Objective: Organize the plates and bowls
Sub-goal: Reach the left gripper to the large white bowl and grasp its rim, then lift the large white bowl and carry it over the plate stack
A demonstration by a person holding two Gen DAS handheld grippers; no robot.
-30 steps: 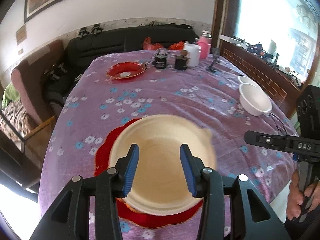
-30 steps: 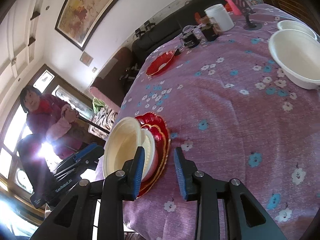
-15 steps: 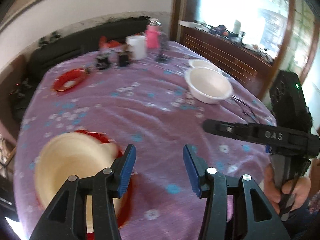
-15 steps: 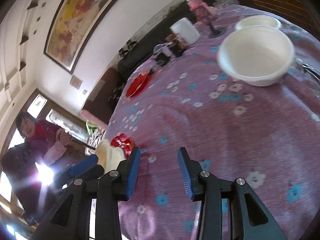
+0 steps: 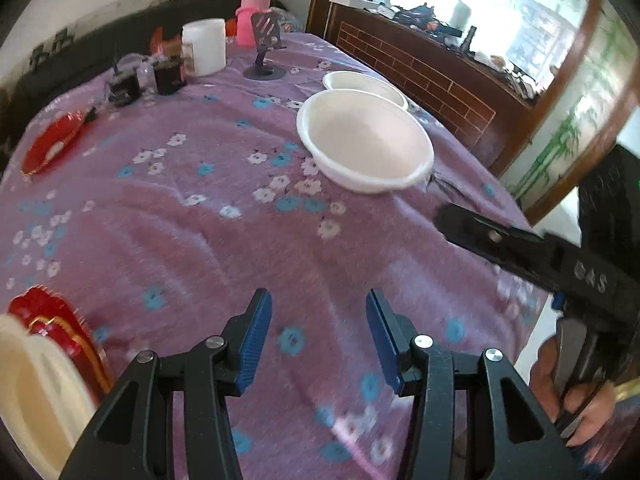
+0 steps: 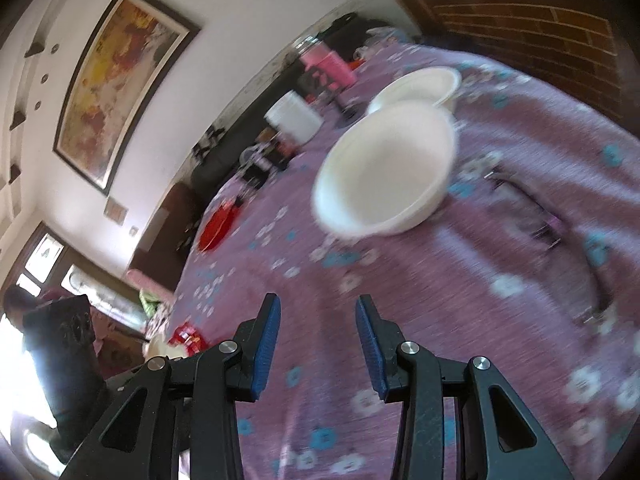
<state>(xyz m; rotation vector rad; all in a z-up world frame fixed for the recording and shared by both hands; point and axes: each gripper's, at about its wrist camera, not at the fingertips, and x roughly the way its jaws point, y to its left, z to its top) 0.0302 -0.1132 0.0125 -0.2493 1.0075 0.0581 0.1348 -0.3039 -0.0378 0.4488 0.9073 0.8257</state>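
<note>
A large white bowl (image 5: 366, 146) sits on the purple flowered tablecloth (image 5: 224, 240), with a second white bowl (image 5: 362, 82) just behind it. Both show in the right wrist view too, the near bowl (image 6: 386, 176) and the far bowl (image 6: 424, 84). A cream bowl (image 5: 32, 392) rests on a red plate (image 5: 68, 334) at the lower left edge. Another red plate (image 5: 50, 142) lies far left. My left gripper (image 5: 318, 336) is open over bare cloth, nothing between its fingers. My right gripper (image 6: 318, 344) is open too, short of the near bowl, empty.
A white canister (image 5: 204, 52), pink bottle (image 5: 254, 14), phone stand (image 5: 264, 54) and small dark jars (image 5: 168, 74) crowd the far end. A dark cable (image 6: 532, 216) lies right of the bowls. The right gripper's body (image 5: 560, 268) and a hand (image 5: 576, 392) are at my right. A person (image 6: 24, 312) sits far left.
Both grippers have swung away from the cream bowl on the red plate toward the white bowls. Their jaws stand a little wider. The cream bowl stays on the plate.
</note>
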